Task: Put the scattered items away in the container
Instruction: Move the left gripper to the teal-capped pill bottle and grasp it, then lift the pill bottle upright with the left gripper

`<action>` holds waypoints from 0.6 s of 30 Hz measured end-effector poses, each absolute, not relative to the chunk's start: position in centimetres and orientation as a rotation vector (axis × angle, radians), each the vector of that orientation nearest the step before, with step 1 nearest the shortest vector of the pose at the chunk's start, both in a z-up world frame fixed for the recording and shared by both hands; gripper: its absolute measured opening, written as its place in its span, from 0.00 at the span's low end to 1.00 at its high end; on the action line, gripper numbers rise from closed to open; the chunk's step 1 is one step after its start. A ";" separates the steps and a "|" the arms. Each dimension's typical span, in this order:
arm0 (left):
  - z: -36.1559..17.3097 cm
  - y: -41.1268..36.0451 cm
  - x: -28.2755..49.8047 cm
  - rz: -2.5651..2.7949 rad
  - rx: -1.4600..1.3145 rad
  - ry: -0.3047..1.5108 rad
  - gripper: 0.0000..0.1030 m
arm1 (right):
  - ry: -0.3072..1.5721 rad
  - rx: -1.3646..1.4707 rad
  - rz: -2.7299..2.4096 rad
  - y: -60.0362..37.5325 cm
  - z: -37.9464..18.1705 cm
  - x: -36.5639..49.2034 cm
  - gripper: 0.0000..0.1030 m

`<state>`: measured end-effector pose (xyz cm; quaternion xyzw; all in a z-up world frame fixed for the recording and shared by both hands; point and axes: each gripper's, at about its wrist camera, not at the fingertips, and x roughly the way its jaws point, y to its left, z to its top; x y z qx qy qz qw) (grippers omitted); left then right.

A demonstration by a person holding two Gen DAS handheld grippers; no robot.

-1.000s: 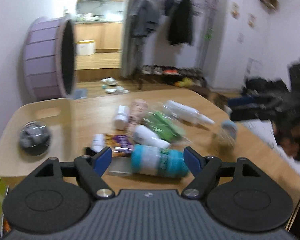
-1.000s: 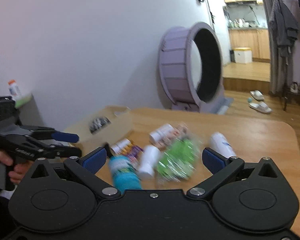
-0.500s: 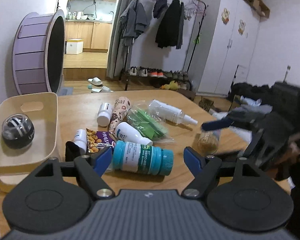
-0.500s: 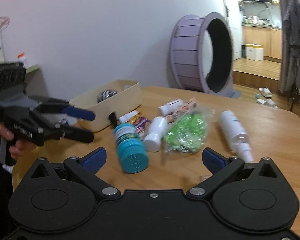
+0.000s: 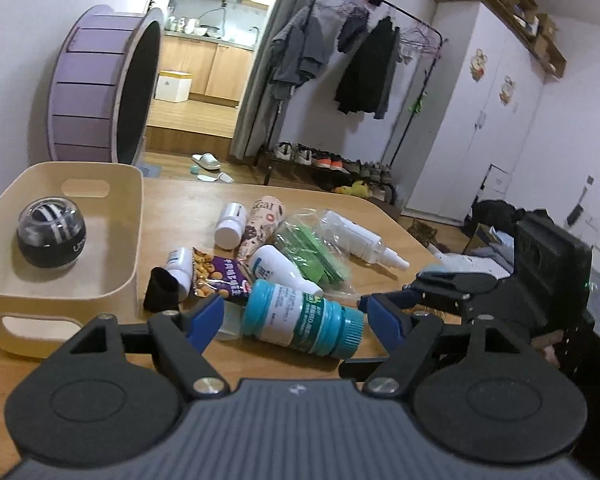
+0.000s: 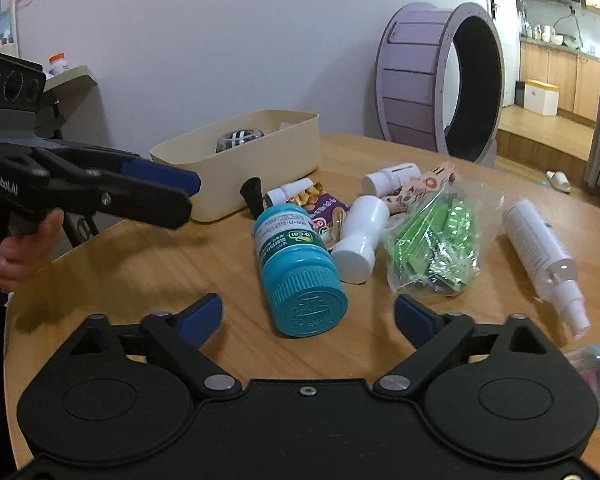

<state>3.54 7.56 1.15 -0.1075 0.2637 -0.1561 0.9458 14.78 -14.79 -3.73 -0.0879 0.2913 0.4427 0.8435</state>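
Note:
A cream bin (image 5: 128, 216) (image 6: 288, 136) on the wooden table holds a dark gyro ball (image 5: 52, 234) (image 6: 240, 140). Scattered beside it lie a teal pill bottle (image 5: 300, 318) (image 6: 296, 264), a white bottle (image 5: 284, 268) (image 6: 359, 236), a green packet bag (image 5: 311, 248) (image 6: 435, 236), a spray bottle (image 5: 359, 240) (image 6: 539, 248), a snack pack (image 5: 216, 276) and a small white vial (image 5: 230, 226). My left gripper (image 5: 292, 316) is open, with the teal bottle just beyond its jaws. My right gripper (image 6: 307, 316) is open, facing the bottle's cap.
A purple cat wheel (image 5: 100, 92) (image 6: 439, 80) stands behind the table. A small jar (image 6: 595, 364) lies at the right edge of the right wrist view. A clothes rack (image 5: 359, 60) and shoes stand beyond the table. A black cap (image 5: 162, 290) sits near the bin.
Both grippers have come in lower and nearer to the teal bottle. Both stay open and hold nothing. The items on the table have not moved.

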 end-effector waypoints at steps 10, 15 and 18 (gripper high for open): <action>1.2 8.2 3.4 -0.295 -0.234 0.528 0.76 | 0.653 -0.162 0.960 -14.3 -4.7 15.4 0.46; 1.2 8.2 3.4 -0.296 -0.228 0.525 0.76 | 0.598 -0.130 0.978 -15.5 -2.9 14.4 0.45; 1.2 8.1 3.4 -0.299 -0.230 0.527 0.76 | 0.552 -0.108 0.991 -16.4 -1.5 13.9 0.45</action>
